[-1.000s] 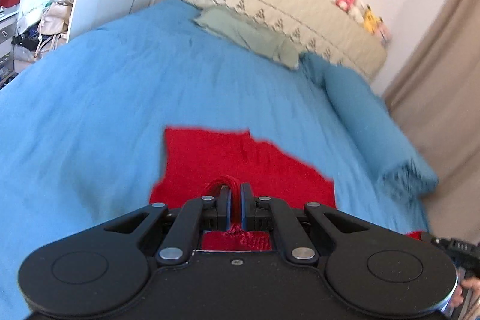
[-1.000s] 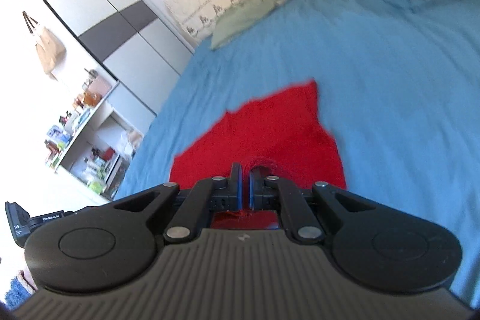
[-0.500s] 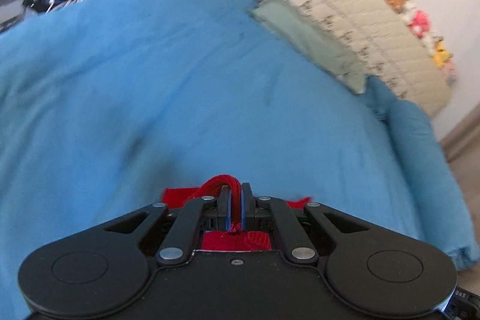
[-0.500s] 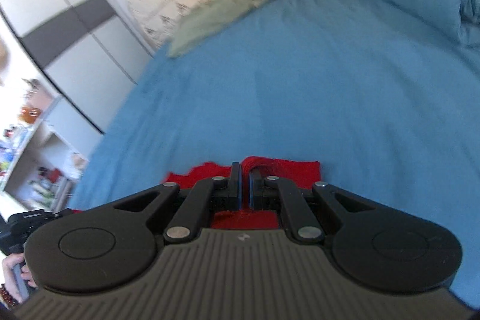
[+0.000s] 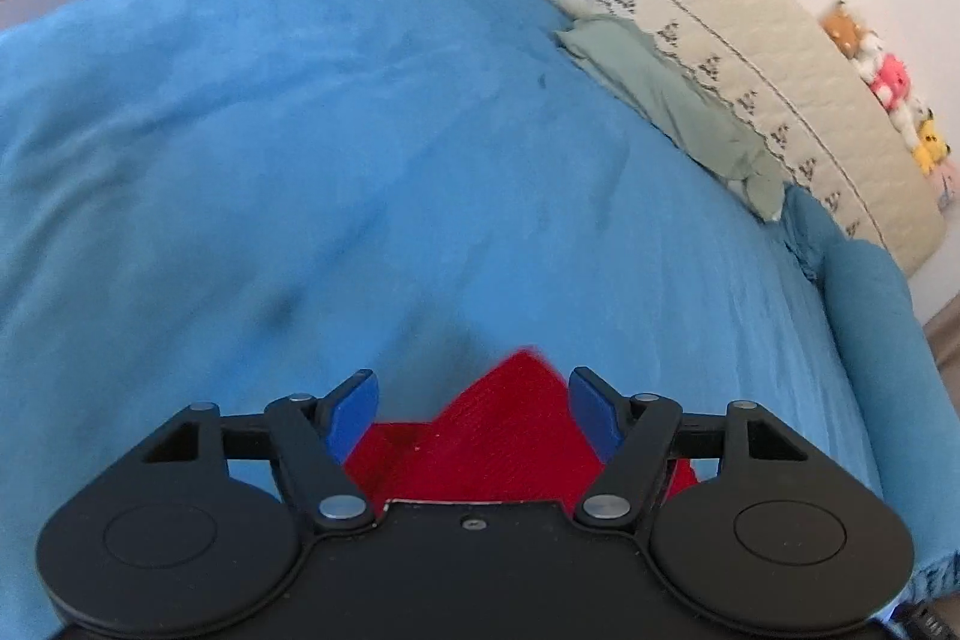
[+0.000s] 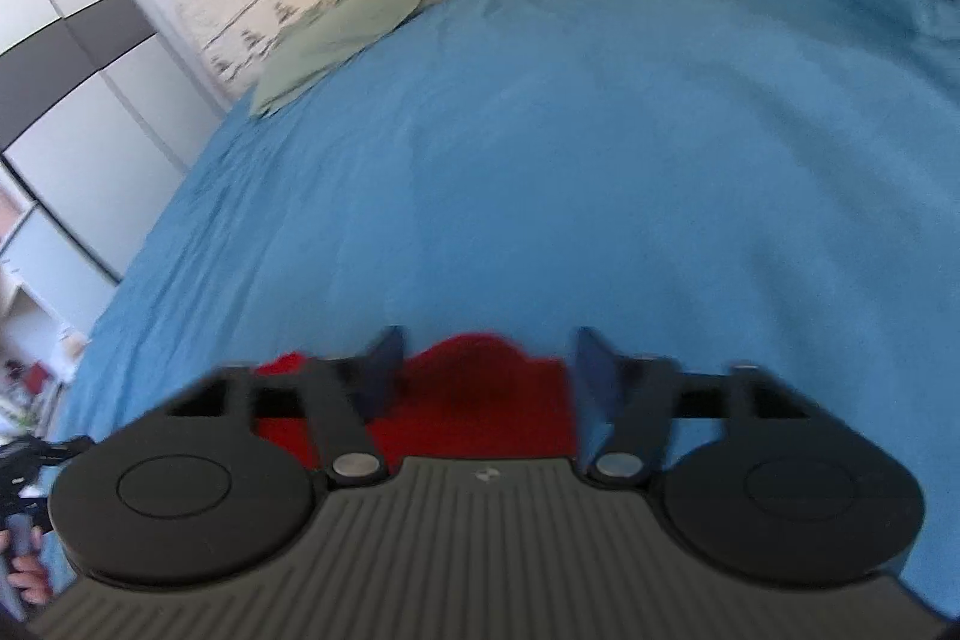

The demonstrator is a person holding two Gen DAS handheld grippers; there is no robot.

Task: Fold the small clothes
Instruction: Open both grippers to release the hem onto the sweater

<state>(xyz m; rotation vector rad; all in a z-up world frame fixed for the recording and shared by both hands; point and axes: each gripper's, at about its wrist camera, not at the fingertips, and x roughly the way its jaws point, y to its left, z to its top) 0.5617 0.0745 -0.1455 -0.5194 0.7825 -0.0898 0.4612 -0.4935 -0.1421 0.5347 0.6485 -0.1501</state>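
With both tools, left [image 5: 474,403] and right [image 6: 485,370], spread open over the red garment [image 5: 504,430], we judged lifting straight off the bed [image 5: 360,196] best.

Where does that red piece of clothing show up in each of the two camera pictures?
Left wrist view: the red garment sits at bottom centre, between the open fingers of the left gripper.
Right wrist view: it lies at bottom centre, between the open fingers of the right gripper, blurred.
Shared landmark: the pale green pillow by the headboard.
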